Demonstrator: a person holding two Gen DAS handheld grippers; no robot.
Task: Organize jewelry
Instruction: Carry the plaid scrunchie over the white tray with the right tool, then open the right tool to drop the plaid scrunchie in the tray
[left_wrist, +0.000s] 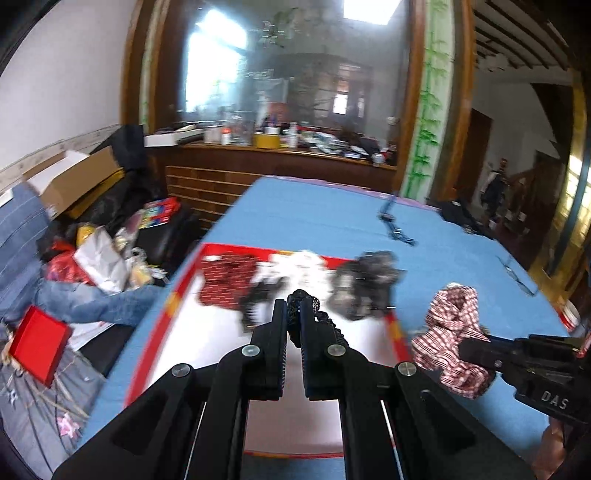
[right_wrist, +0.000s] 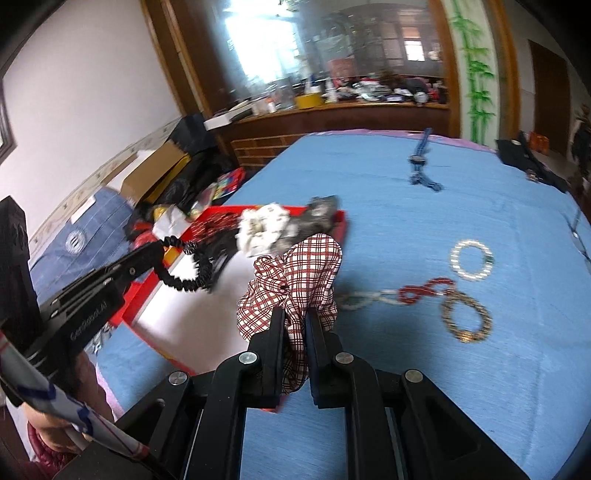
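My left gripper (left_wrist: 293, 306) is shut on a black beaded bracelet (left_wrist: 325, 317) and holds it above the red-rimmed white tray (left_wrist: 207, 332); the bracelet also shows hanging from it in the right wrist view (right_wrist: 184, 273). My right gripper (right_wrist: 295, 317) is shut on a red-and-white checked scrunchie (right_wrist: 295, 273), held above the tray's right edge; it also shows in the left wrist view (left_wrist: 450, 325). In the tray lie a dark red scrunchie (left_wrist: 227, 280), a white one (left_wrist: 295, 266) and a grey one (left_wrist: 365, 284).
On the blue tablecloth (right_wrist: 424, 369) to the right lie a white bead bracelet (right_wrist: 471, 260), a red bead bracelet (right_wrist: 424, 290), a gold-brown bracelet (right_wrist: 466, 317) and a pale chain (right_wrist: 364, 299). A blue strap (right_wrist: 421, 162) lies far back. Clutter and boxes sit left of the table.
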